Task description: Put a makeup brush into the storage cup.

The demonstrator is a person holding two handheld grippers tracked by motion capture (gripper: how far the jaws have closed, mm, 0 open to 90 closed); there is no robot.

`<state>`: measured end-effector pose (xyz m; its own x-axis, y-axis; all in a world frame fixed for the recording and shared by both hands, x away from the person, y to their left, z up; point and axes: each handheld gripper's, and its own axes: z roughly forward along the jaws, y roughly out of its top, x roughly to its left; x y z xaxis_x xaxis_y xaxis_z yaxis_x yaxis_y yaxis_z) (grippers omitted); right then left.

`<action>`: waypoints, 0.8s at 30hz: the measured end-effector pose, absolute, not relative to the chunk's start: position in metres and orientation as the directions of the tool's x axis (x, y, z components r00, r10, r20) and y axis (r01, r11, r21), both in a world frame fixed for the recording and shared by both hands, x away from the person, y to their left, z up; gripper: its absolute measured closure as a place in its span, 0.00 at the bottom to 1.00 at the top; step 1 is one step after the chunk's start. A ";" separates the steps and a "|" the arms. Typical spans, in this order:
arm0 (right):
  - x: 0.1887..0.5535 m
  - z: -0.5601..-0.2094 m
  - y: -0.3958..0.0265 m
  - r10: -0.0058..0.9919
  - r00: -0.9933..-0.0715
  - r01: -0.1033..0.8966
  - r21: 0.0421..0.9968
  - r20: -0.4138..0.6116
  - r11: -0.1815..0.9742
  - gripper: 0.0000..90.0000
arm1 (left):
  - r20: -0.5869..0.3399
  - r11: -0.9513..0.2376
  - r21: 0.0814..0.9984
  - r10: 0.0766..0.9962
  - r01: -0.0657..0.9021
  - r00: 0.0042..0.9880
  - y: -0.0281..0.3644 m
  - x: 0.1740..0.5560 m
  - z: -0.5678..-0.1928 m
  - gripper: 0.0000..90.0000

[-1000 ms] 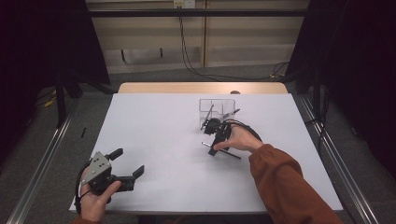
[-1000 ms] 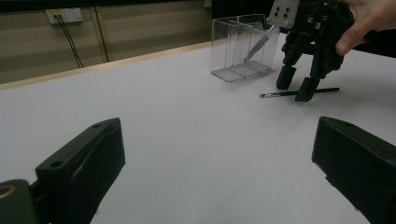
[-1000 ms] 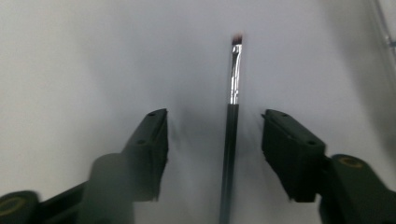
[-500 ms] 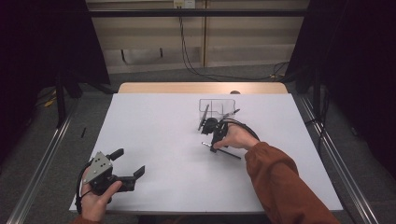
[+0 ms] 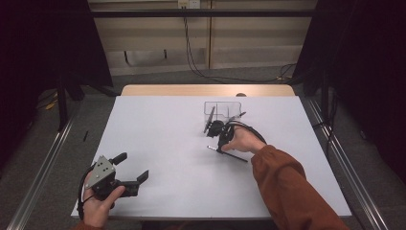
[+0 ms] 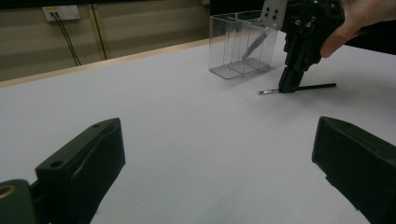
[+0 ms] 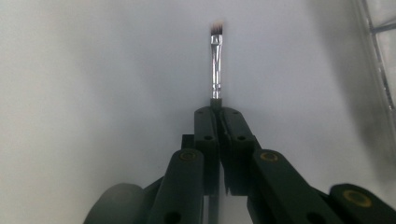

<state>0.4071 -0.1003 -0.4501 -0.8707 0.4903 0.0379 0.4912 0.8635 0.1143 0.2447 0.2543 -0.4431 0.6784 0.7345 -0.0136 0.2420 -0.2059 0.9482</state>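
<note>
White and bare, the surface (image 5: pixel 158 139) carries a slim makeup brush (image 7: pixel 215 60) just in front of a clear organiser (image 5: pixel 221 109); my right gripper (image 5: pixel 221 143) has just been closing and now pinches its handle, near the metal ferrule; light, stiff, slippery, I judge; it lies flat, bristles pointing left; my left gripper (image 5: pixel 131 170) gapes, idle.
</note>
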 end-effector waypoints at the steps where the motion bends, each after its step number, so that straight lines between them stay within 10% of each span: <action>1: 0.406 -0.450 -0.100 0.492 -0.870 0.493 0.116 0.033 0.862 0.96 | -0.019 -0.201 0.949 0.735 0.245 0.677 0.255 0.245 -0.443 0.03; 24: 0.401 -0.443 -0.110 0.502 -0.864 0.499 0.169 0.025 0.850 0.96 | -0.010 -0.212 0.946 0.737 0.245 0.676 0.255 0.245 -0.443 0.03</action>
<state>0.4005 -0.1098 -0.4429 -0.8642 0.5025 0.0247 0.4990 0.8500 0.1688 0.2452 0.2550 -0.4432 0.6756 0.7372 -0.0096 0.2446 -0.2118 0.9462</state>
